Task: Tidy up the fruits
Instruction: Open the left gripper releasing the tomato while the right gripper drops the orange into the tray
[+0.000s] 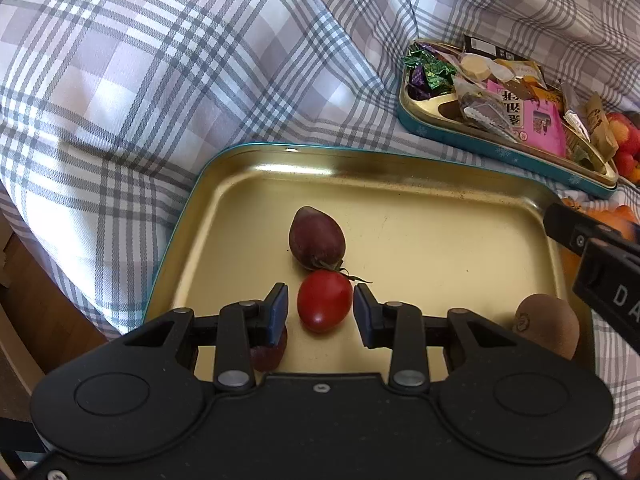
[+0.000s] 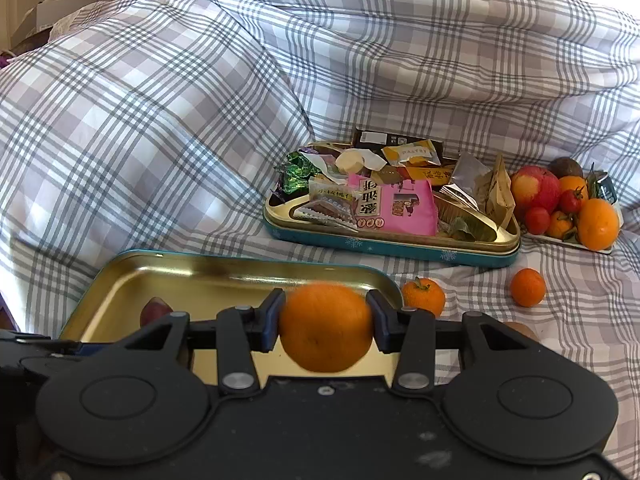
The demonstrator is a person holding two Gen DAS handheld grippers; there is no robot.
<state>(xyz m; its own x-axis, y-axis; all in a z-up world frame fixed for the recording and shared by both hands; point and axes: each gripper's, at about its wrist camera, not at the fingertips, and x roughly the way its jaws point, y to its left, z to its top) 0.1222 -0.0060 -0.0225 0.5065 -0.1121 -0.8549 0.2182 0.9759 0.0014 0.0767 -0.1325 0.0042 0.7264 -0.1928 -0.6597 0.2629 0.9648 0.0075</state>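
Both tongs hang over the gold tray (image 1: 224, 184) on the checked bedding (image 1: 160, 60). Left tongs (image 1: 321, 312) stand parted, their blue pads either side of a red tomato (image 1: 324, 306) with a clear gap on each side, so nothing is gripped; the tomato lies on the tray floor between the fingertips. Just beyond it, touching or nearly so, sits a dark purple fruit (image 1: 317, 238). Another dark fruit (image 1: 269, 350) is half hidden under the left finger, and a kiwi (image 1: 548, 326) rests to the right of those tongs in the tray's near corner.

Right tongs (image 2: 326, 326) are clamped on an orange (image 2: 326, 328), both pads pressed to its sides, holding it above the tray's right end. Past their right finger two small oranges lie on the bedding, one (image 2: 423, 296) just beside the tray's corner and one (image 2: 528, 287) further right. Further out sits a tin (image 2: 384, 240) heaped with snack packets, and to its right a white dish (image 2: 568, 240) piled with an apple, oranges and small tomatoes.
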